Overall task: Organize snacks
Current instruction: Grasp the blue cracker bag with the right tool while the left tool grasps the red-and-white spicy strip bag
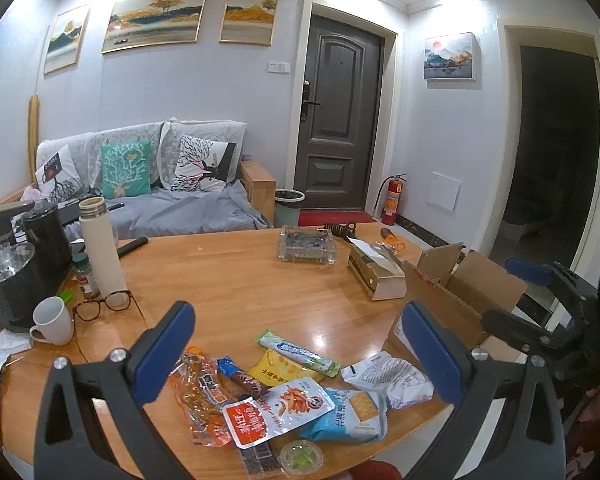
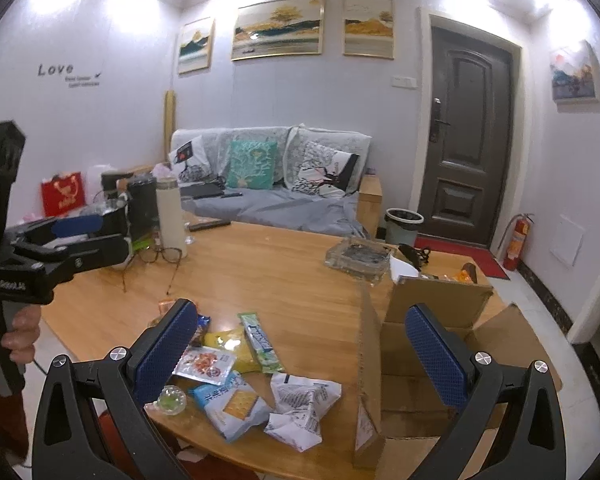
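Snacks (image 1: 284, 396) lie in a loose heap on the table (image 1: 236, 280), right under and between the wide-spread fingers of your left claw (image 1: 300, 352), which holds nothing. Your right claw (image 2: 300, 356) is just as wide open and empty, with the white crumpled packet (image 2: 300, 404) and the blue cracker bag (image 2: 230, 404) below it, and the open cardboard box (image 2: 424, 344) directly ahead on its right side. That box looks like the place the packets are meant to go, which would explain why you hover both claws above the pile, neither one touching a packet. Beyond the left claw sit a tissue box (image 1: 376, 276) and a glass ashtray (image 1: 306, 246); off to its left are a white mug (image 1: 54, 322), glasses (image 1: 104, 304) and a tall flask (image 1: 100, 248). Behind the glossy wooden table stand a grey sofa and a dark door.
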The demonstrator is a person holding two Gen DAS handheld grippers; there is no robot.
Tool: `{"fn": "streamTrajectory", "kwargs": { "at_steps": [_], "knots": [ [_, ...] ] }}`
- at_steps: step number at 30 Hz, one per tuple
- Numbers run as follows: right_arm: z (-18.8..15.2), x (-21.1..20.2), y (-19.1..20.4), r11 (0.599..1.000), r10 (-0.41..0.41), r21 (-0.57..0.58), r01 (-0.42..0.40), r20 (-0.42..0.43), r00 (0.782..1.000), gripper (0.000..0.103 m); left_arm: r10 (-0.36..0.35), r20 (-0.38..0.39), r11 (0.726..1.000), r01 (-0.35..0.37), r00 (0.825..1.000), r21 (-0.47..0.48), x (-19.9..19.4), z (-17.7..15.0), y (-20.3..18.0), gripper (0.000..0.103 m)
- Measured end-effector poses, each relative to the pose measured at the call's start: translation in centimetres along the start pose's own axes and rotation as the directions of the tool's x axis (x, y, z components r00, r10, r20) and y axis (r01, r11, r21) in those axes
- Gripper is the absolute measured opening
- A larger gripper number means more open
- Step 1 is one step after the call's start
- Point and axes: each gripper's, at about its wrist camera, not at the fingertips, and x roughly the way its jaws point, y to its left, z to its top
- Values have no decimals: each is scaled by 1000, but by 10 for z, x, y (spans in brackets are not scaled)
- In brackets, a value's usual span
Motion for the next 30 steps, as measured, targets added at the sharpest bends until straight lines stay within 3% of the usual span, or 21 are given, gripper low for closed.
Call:
{"fn": "streamTrajectory", "kwargs": {
  "at_steps": [3, 5, 9, 12, 19, 26, 27, 30],
  "knots": [
    [1, -3, 13, 999, 9, -33, -8, 28, 1000, 103, 14, -12, 1000, -14, 1000, -7, 3, -3, 12, 102],
    [0, 1, 26, 995, 58, -87, -57, 15, 998, 103, 32, -28, 999, -32, 999, -13, 7, -9, 22, 102],
    [-14, 24, 50, 977, 144, -147, -153, -69, 987, 75, 72, -78, 997, -74, 994, -23, 20, -27, 45, 102],
    [-37, 57, 59, 960, 209, -144, -240, -203, 957, 73, 73, -153, 995, -82, 985, -50, 37, -51, 64, 102],
    [-78, 122, 46, 949, 240, -100, -299, -386, 891, 74, 64, -257, 992, -89, 964, -86, 70, -95, 95, 102],
    [-96, 156, 48, 932, 271, -98, -349, -449, 851, 75, -33, -275, 997, 13, 961, -73, 91, -107, 96, 102],
    [-97, 159, 48, 929, 275, -102, -355, -451, 849, 79, -48, -277, 997, 30, 960, -70, 94, -107, 95, 102],
    [-99, 166, 49, 920, 292, -108, -376, -452, 843, 80, -45, -287, 997, 27, 957, -68, 100, -108, 93, 102]
  ]
}}
